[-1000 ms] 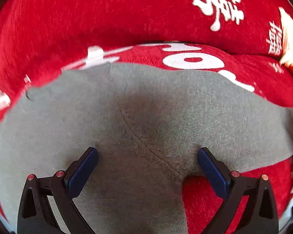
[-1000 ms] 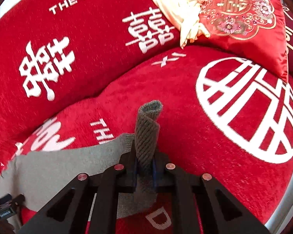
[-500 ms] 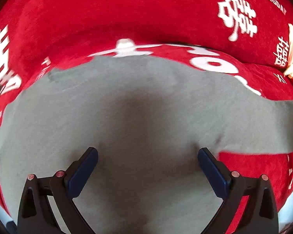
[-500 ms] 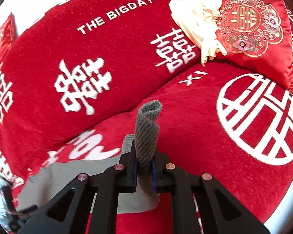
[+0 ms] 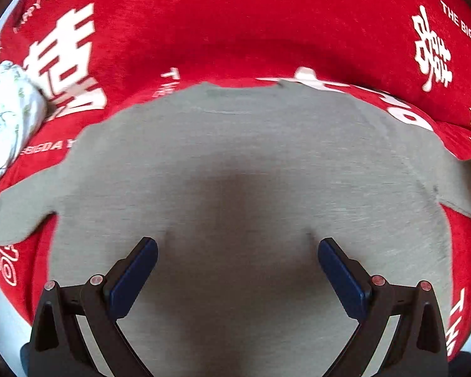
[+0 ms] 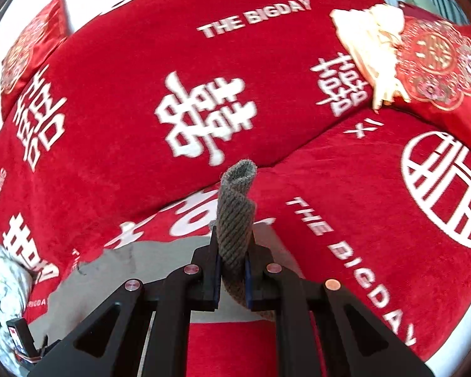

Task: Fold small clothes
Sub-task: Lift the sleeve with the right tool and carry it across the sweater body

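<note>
A small grey sweater (image 5: 235,163) lies spread flat on a red sofa cover, body toward me and sleeves out to both sides. My left gripper (image 5: 237,260) is open over the middle of its body, blue pads wide apart, holding nothing. My right gripper (image 6: 232,270) is shut on the ribbed grey cuff (image 6: 235,220) of one sleeve, which sticks up between the jaws. The rest of the sweater (image 6: 135,267) shows low at the left in the right wrist view.
The red sofa cover (image 6: 141,62) with white lettering covers seat and backrest. A red embroidered cushion (image 6: 439,59) and a cream cloth (image 6: 370,40) lie at the far right. A pale floral cloth (image 5: 6,116) lies at the left.
The left gripper has shifted left over the sweater, from the sleeve seam to the middle of the body. The right gripper, still holding the cuff, has moved left toward the sweater's body.
</note>
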